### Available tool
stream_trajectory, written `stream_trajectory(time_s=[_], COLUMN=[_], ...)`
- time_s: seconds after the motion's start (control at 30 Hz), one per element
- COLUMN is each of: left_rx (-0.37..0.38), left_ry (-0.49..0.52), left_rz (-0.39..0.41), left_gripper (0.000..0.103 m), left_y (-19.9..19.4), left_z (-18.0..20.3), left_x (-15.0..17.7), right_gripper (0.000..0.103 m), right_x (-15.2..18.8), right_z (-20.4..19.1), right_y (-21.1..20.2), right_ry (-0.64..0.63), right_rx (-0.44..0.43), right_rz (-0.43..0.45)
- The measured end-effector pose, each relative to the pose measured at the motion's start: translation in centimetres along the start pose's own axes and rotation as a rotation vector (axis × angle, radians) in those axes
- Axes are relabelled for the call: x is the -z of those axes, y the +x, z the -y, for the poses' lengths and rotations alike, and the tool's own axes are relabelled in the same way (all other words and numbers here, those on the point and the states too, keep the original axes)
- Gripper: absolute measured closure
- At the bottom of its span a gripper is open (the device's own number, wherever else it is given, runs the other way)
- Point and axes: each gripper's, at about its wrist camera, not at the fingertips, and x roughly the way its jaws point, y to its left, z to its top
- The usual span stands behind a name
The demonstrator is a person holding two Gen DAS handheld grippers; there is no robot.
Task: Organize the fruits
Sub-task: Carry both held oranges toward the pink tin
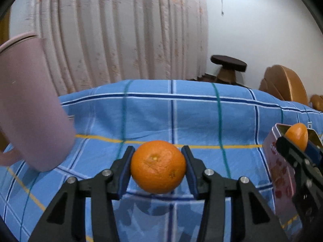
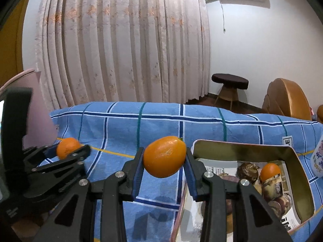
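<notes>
A round orange (image 1: 158,167) is clamped between the pads of the left gripper (image 1: 158,168) and held above the blue checked cloth (image 1: 201,121), beside a pink mug (image 1: 30,104). An oval orange (image 2: 164,156) is gripped by the right gripper (image 2: 164,159) at the left rim of an open tin (image 2: 298,165), in which another small orange (image 2: 270,171) lies.

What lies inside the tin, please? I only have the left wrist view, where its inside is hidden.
Observer: The open tin already holds a small orange fruit on printed paper.
Operator: Is the right gripper's fruit round like mine?
Observer: No, the right gripper grips an oval fruit; your left gripper grips a round orange.
Operator: Is that oval fruit over the tin?
Observer: It sits just left of the tin's rim.
</notes>
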Motion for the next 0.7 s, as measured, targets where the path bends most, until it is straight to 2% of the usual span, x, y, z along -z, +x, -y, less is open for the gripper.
stream_trajectory(time_s=[0.13, 0.27, 0.7], left_rx=[-0.023, -0.049, -0.055], left_ry=[-0.038, -0.027, -0.018], left_rz=[0.023, 0.060, 0.108], left_gripper=[0.054, 0.054, 0.054], left_y=[-1.5, -2.8, -5.5], left_z=[-1.3, -1.6, -0.7], left_x=[1.0, 1.7, 3.5], right_gripper=[0.064, 0.064, 0.064], right_x=[0.4, 0.9, 2.4], right_z=[-0.6, -0.9, -0.5], right_y=[-0.8, -1.8, -4.3], right_ry=[-0.011, -0.019, -0.020], right_rx=[0.011, 0.018, 0.039], right_rz=[0.020, 0.027, 0.034])
